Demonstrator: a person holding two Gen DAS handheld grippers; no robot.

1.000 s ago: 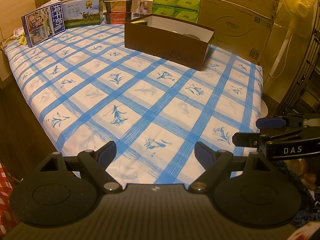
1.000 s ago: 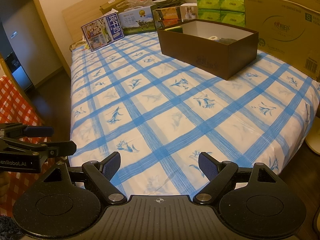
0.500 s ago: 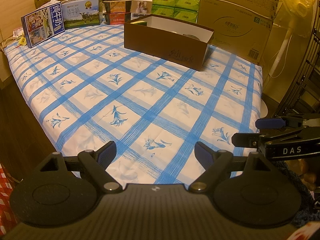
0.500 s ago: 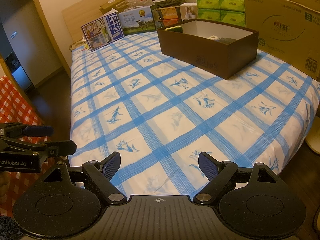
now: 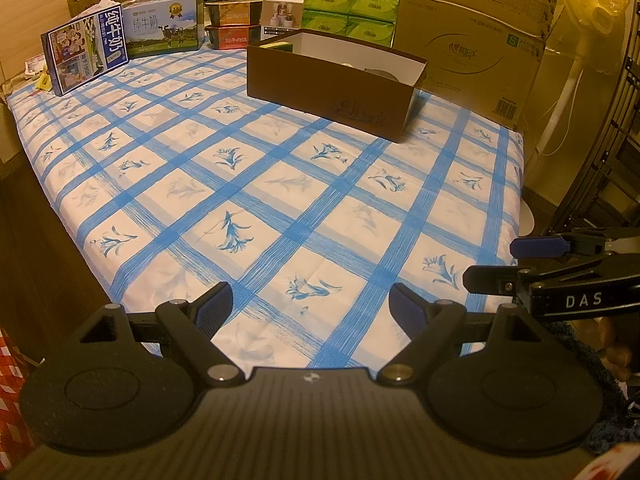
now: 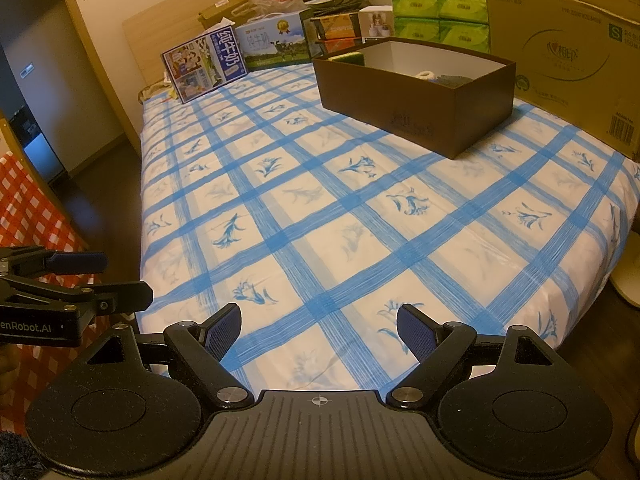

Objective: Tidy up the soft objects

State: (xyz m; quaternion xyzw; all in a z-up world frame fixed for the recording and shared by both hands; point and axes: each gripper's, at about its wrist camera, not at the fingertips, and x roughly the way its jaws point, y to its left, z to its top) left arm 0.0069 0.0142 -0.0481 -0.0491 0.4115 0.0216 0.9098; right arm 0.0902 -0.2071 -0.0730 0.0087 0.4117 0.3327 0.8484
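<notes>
While both tools hang over the near edge of the bed (image 5: 280, 184), the left gripper (image 5: 310, 310) and the right gripper (image 6: 318, 332) each stand with jaws wide and nothing between them. Ahead lies a broad bare stretch of blue-checked sheet (image 6: 360, 220) with flower prints, running to the brown shoe box (image 5: 332, 88), open-topped, far right of centre; soft items (image 6: 444, 78) lie inside, only partly visible. Just behind it stands a large cardboard carton (image 5: 476, 52). Milk cartons (image 5: 86, 54), green tissue packs (image 5: 350, 12) and small boxes line the headboard end. Dark floor (image 6: 108, 184) runs along the bed's left side, a red-checked cloth (image 6: 28, 216) beside it
</notes>
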